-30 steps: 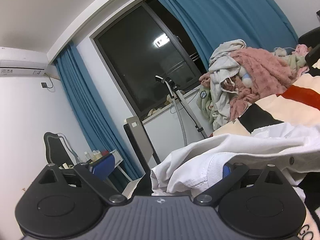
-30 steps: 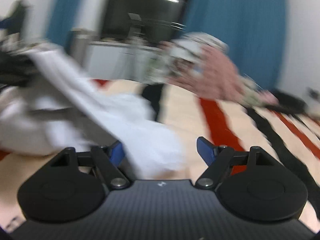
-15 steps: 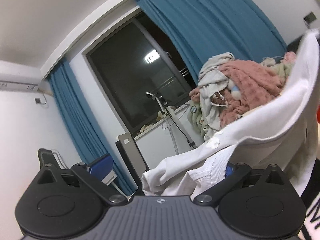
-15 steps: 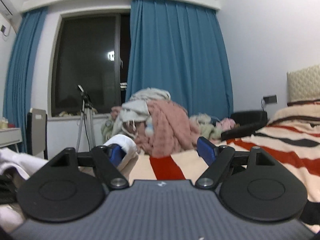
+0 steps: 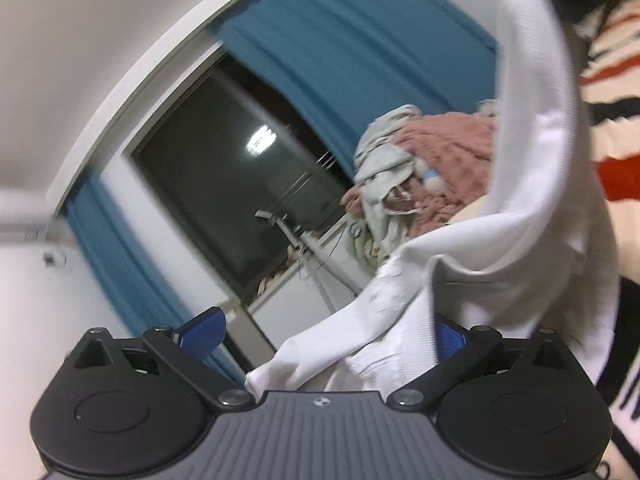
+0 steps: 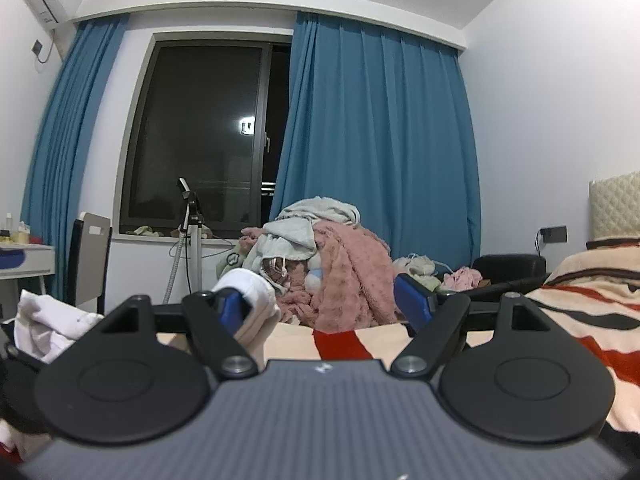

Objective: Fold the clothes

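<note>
Bed [image 6: 576, 312] with its striped blanket fills the right side of my right view, and the pile of clothes [image 6: 320, 268] sits at its far end below the blue curtain [image 6: 372, 140]. On my left camera the white garment [image 5: 532, 208] hangs in the air, draped up and away from the left tool [image 5: 324, 334]. That tool's fingers stand wide apart, with a ribbed edge of the cloth lying against the right-hand pad [image 5: 448, 338]; I cannot tell whether it is pinched. My right tool [image 6: 320, 304] is also spread wide, a rolled white fold resting against its left finger [image 6: 232, 308].
</note>
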{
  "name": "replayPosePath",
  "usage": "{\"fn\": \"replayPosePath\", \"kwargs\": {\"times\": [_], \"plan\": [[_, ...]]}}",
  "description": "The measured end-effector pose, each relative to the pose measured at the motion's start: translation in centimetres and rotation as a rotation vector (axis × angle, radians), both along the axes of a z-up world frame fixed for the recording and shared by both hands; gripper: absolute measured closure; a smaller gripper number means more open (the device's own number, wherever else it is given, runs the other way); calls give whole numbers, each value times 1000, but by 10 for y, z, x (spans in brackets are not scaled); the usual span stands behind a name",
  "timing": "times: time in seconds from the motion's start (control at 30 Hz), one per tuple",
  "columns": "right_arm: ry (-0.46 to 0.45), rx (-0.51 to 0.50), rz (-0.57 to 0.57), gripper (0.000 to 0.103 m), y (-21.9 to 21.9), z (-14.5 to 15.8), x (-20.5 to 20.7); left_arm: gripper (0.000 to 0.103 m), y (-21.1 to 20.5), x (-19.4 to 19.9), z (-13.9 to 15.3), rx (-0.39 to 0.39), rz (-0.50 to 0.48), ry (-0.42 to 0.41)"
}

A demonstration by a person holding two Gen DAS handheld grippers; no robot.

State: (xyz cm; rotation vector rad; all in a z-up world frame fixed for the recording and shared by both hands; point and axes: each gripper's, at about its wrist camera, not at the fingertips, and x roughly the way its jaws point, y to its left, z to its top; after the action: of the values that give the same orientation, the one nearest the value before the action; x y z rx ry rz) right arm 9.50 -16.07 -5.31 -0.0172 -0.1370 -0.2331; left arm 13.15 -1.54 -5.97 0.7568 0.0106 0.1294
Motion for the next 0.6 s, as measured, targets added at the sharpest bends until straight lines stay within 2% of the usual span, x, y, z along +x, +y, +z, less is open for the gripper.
{"fn": "replayPosePath", "kwargs": {"times": [0.1,0.2,0.23,0.33,0.43,0.5,0.6], "plan": [[-7,-45,-1,25,5,-2,-2,0,-2,5,-3,12,13,-25],[41,-40,-2,25,3,-9,5,0,-5,11,-7,23,26,-50],[60,-34,-2,25,2,-12,9,0,-2,12,-3,0,42,-69],[116,-16,-2,25,-2,-21,18,0,15,12,19,-124,100,-141],[223,-6,42,26,-4,-32,33,0,33,7,40,-256,123,-179],[296,-2,63,26,-3,-41,43,0,45,2,49,-331,134,-173],[391,62,76,26,-9,-51,54,0,62,-4,58,-433,146,-138]]}}
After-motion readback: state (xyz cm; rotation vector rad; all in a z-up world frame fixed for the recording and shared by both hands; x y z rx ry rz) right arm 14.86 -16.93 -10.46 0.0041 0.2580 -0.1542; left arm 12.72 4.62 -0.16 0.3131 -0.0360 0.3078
